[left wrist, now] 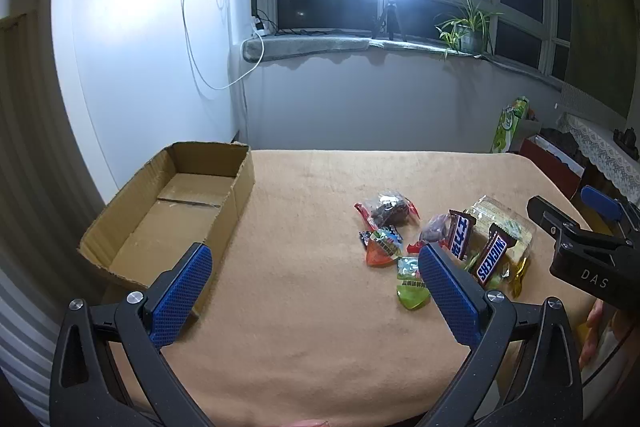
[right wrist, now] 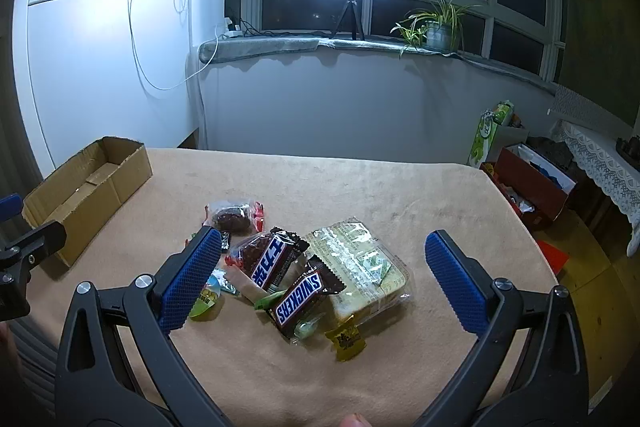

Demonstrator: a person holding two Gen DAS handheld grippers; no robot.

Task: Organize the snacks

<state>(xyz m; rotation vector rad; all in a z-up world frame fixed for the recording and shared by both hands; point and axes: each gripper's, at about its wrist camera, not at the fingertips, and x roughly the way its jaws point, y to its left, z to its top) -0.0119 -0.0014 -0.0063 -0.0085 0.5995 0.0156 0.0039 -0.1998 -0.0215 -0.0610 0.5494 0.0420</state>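
Two grippers are hanging over the table (right wrist: 400, 367), and I am holding both of them with jaws spread wide and nothing between the pads. I am keeping the left gripper (left wrist: 316, 275) between the cardboard box (left wrist: 168, 211) and the snack pile, most likely so it can carry things across to the box. I am pointing the right gripper (right wrist: 324, 255) straight at the pile, which is framed between its fingers, so I judge a first pick is being lined up.

One box is sitting at the far left corner of the table, open-topped, with nothing visible inside, which suggests sorting has not begun. All the snacks are lying in one loose heap on the tan cloth, well apart from the box, some overlapping.

Counting them from the right view: two Snickers bars, one with English lettering (right wrist: 304, 299) resting partly on the clear bread packet (right wrist: 360, 267), the other (right wrist: 272, 263) with Chinese lettering just beside it. One bread packet is lying underneath at the right. Two clear bags of dark dried fruit are showing, one at the far side (right wrist: 234, 217) and one (right wrist: 250, 253) tucked under the second bar. One yellow candy (right wrist: 346, 341) is lying nearest me. Several small green and orange wrapped sweets (left wrist: 384, 247) are lying at the left of the heap; I cannot count them exactly, since the fingers are covering some.
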